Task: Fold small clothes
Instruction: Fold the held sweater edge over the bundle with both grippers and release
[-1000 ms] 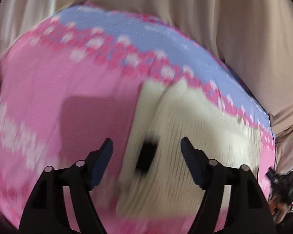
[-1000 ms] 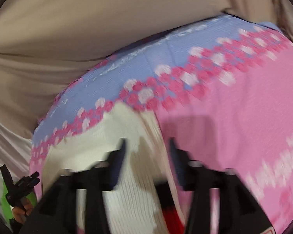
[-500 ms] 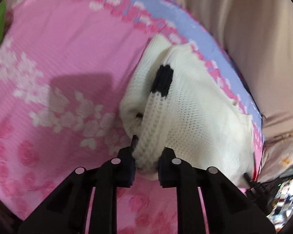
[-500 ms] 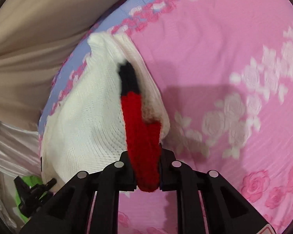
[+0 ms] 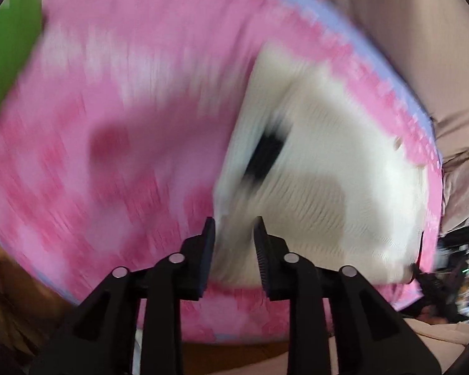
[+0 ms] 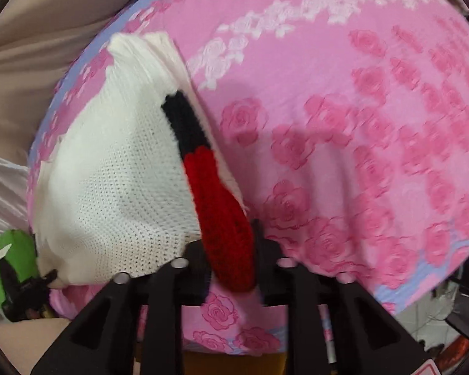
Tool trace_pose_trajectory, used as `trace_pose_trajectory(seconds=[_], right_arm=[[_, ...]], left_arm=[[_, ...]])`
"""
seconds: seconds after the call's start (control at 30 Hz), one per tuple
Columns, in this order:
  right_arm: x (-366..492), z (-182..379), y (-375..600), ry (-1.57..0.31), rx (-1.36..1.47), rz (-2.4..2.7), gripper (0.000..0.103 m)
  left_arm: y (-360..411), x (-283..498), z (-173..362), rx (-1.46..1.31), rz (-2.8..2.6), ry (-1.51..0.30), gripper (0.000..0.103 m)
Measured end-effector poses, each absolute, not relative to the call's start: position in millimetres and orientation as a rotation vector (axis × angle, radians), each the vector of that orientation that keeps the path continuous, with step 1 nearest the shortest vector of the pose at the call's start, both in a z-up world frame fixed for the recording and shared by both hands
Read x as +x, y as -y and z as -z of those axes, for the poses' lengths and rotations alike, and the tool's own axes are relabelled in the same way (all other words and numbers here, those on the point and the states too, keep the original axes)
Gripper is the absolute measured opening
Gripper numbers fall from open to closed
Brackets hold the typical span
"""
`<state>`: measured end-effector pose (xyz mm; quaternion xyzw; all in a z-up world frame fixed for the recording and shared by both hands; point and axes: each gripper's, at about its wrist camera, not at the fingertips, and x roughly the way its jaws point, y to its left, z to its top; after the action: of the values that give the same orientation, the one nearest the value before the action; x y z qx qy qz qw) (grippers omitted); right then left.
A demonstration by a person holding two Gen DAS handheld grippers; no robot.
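A small white knit garment with a black patch lies on a pink rose-patterned cloth. My left gripper is shut on its white edge; this view is motion-blurred. In the right wrist view the garment has a black-and-red ribbed band. My right gripper is shut on the red end of the band and holds it up off the cloth.
The pink cloth has a lilac border and covers a table. Beige curtain fabric hangs behind. The other gripper's green body shows at lower left in the right wrist view. The table's near edge lies just under both grippers.
Both grippers closed on the garment's edge about half a second ago. Since then they have pulled back toward the table's near edge, dragging the garment along.
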<state>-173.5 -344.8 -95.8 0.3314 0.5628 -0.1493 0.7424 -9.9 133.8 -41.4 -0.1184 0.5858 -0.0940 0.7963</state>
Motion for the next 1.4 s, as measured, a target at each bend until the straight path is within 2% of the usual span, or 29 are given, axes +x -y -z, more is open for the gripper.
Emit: trace_pose_trajectory(seconds=[0.03, 0.07, 0.1, 0.13, 0.23, 0.37, 0.4, 0.47, 0.5, 0.53, 0.57, 0.6, 0.63, 0.73, 0.83, 0.9, 0.97, 1.03, 1.07, 1.13, 1.27, 1.3, 1.4], right_arm=[[-173, 82, 349, -1.207, 0.701, 0.356, 0.031], [-171, 67, 352, -1.17, 0.664, 0.377, 0.033], [-168, 53, 354, -1.131, 0.618, 0.395, 0.039], [-159, 38, 356, -1.085, 0.562, 0.406, 0.046], [-116, 25, 366, -1.026, 0.538, 0.357, 0.047], [-49, 33, 351, -1.022, 0.45, 0.278, 0.047], [-39, 38, 346, -1.033, 0.43, 0.269, 0.047], [-18, 58, 334, -1.079, 0.404, 0.258, 0.047], [-12, 64, 330, -1.091, 0.405, 0.258, 0.048], [-4, 71, 327, -1.114, 0.4, 0.26, 0.044], [-2, 75, 326, -1.124, 0.39, 0.264, 0.04], [-2, 74, 326, -1.124, 0.383, 0.267, 0.022], [-5, 72, 327, -1.119, 0.383, 0.262, 0.012], [-12, 53, 331, -1.061, 0.427, 0.237, 0.01], [-20, 25, 335, -0.971, 0.465, 0.234, 0.01], [-14, 29, 341, -0.967, 0.484, 0.238, 0.01], [1, 61, 348, -1.066, 0.471, 0.254, 0.01], [9, 91, 354, -1.132, 0.51, 0.239, 0.01], [7, 90, 355, -1.113, 0.526, 0.241, 0.011], [1, 74, 356, -1.077, 0.576, 0.253, 0.023], [-31, 27, 340, -0.97, 0.527, 0.29, 0.024], [-37, 20, 331, -0.963, 0.516, 0.27, 0.024], [-36, 18, 275, -1.037, 0.452, 0.067, 0.01]], left_arm=[[-132, -3, 28, -0.223, 0.203, -1.206, 0.049], [-128, 4, 16, -0.198, 0.2, -1.157, 0.054], [-123, 14, 8, -0.189, 0.212, -1.119, 0.057], [-116, 26, 4, -0.198, 0.239, -1.093, 0.059], [-90, 64, 18, -0.265, 0.275, -1.096, 0.065], [-58, 98, 66, -0.275, 0.263, -1.231, 0.065], [-48, 104, 77, -0.242, 0.244, -1.259, 0.063], [-44, 101, 81, -0.194, 0.251, -1.251, 0.043], [-41, 102, 82, -0.169, 0.245, -1.26, 0.017], [-46, 101, 81, -0.198, 0.263, -1.27, 0.007], [-49, 102, 79, -0.222, 0.261, -1.27, 0.007], [-52, 101, 72, -0.236, 0.25, -1.253, 0.006], [-55, 103, 65, -0.236, 0.25, -1.234, 0.006], [-65, 102, 40, -0.247, 0.235, -1.176, 0.006], [-67, 110, 50, -0.198, 0.192, -1.193, 0.006], [-63, 118, 78, -0.169, 0.169, -1.247, 0.006], [-63, 119, 89, -0.175, 0.16, -1.231, 0.007], [-60, 119, 83, -0.162, 0.16, -1.236, 0.008], [-62, 116, 76, -0.176, 0.165, -1.228, 0.01], [-70, 104, 54, -0.19, 0.169, -1.185, 0.012], [-71, 66, 14, -0.148, 0.181, -1.093, 0.02], [-60, 57, 11, -0.119, 0.225, -1.099, 0.02], [-32, 42, 32, -0.068, 0.302, -1.177, 0.022]])
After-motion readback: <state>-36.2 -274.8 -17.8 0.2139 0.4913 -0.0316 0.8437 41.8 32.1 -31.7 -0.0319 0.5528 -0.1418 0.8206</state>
